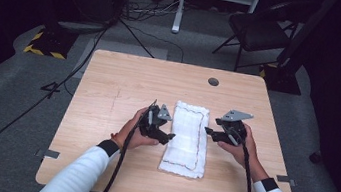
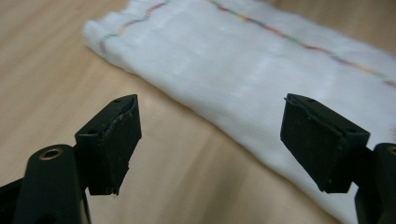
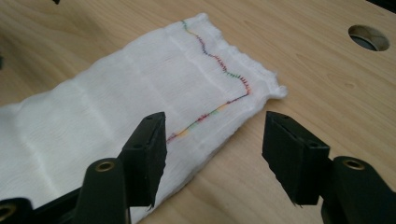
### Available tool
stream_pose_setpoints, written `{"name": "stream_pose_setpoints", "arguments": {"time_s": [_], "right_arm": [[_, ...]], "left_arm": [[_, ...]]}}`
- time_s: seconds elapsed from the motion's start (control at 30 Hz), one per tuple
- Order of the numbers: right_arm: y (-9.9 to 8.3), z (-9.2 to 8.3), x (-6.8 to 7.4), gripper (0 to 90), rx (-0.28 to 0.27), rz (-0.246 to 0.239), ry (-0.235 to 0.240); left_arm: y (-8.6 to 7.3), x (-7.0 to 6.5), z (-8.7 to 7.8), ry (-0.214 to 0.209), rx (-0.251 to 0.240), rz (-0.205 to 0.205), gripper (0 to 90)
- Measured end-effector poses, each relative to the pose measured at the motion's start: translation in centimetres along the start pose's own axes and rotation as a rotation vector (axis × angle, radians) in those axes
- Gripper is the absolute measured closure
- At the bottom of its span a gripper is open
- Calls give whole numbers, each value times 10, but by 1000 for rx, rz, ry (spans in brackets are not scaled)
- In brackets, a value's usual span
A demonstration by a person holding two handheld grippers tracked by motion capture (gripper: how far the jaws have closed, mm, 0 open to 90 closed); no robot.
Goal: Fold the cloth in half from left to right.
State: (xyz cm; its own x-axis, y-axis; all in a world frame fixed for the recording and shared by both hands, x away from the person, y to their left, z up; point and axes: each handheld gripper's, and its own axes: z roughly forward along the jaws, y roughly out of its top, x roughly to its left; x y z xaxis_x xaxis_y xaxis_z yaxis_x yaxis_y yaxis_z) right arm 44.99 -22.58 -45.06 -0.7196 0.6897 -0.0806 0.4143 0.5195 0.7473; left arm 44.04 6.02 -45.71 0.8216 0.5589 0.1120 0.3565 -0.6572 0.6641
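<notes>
Item: folded white cloth (image 1: 187, 137), mid-table (image 1: 110, 82). Soft, light, limp; best pinched at its long edges. Left gripper (image 1: 168, 137) and right gripper (image 1: 208, 130) flank it, jaws apart, empty.

No writing, label, brand, number or sign can be read in any of the views. The folded white cloth (image 1: 187, 137) bears only a line of coloured stitching, and the wooden counter (image 1: 119, 89) has no markings.
</notes>
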Motion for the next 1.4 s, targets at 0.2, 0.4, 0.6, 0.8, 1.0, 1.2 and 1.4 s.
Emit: {"name": "stream_pose_setpoints", "arguments": {"time_s": [0.2,0.4,0.6,0.8,1.0,1.2,1.4], "right_arm": [[11,26,-15,442,15,15,-23],[20,51,-32,444,28,79,-32],[25,72,-37,465,53,73,-63],[27,86,-44,468,89,135,-72],[21,90,-52,442,104,200,-32],[22,90,-49,568,115,179,1],[25,89,-44,726,122,161,21]], "left_arm": [[16,32,33,4,-19,-102,214],[27,53,56,12,-42,-191,216],[33,62,77,67,-4,-234,237],[36,64,91,75,7,-261,223],[33,68,96,49,-6,-302,186],[34,66,93,25,-1,-275,270],[37,61,90,-51,0,-253,596]]}}
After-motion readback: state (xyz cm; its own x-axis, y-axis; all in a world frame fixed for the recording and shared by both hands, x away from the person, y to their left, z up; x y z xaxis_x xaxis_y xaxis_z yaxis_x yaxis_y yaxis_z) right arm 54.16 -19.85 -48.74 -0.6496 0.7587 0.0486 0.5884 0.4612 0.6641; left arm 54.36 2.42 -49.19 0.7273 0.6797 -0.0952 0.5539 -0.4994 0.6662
